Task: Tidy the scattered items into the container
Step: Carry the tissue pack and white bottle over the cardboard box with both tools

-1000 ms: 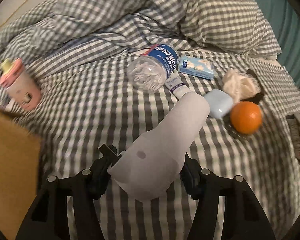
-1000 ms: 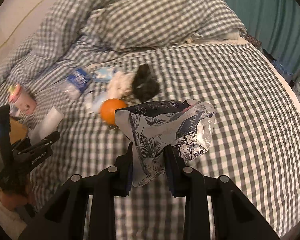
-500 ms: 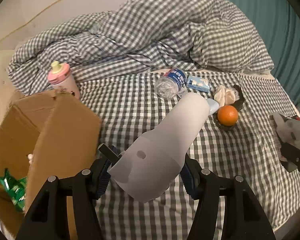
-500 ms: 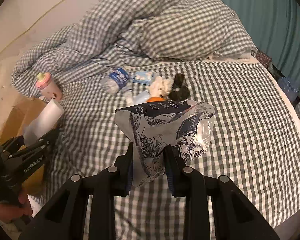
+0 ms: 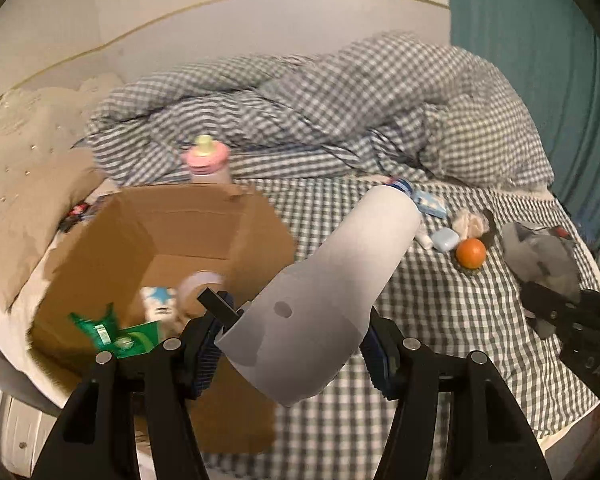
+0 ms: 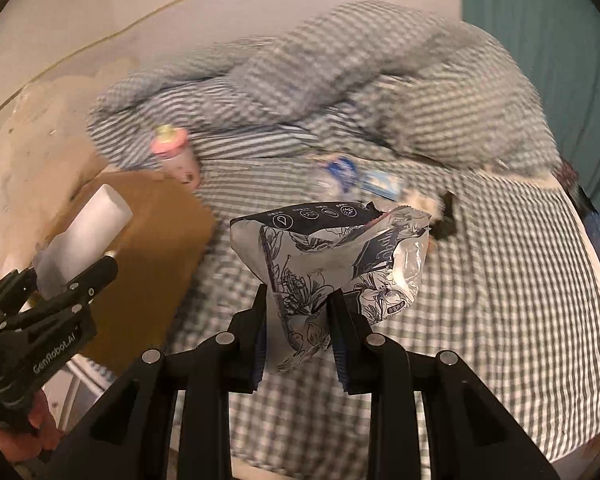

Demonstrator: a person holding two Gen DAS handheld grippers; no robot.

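The left gripper [image 5: 292,344] pinches a white plastic bottle [image 5: 332,288], wide end toward the camera. The right gripper [image 6: 298,332] pinches a crumpled floral pouch [image 6: 332,252]. Both now hang nearer the open cardboard box [image 5: 188,232], which has come fully into view.

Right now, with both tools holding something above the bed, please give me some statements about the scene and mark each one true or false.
1. The left tool holds a white bottle. True.
2. The right tool is empty. False: it is shut on a floral-printed pouch.
3. The cardboard box already has things inside. True: a green packet lies in it.
4. The orange is in the box. False: it lies on the checked bedsheet.
5. The pink-capped bottle stands beyond the box. True.
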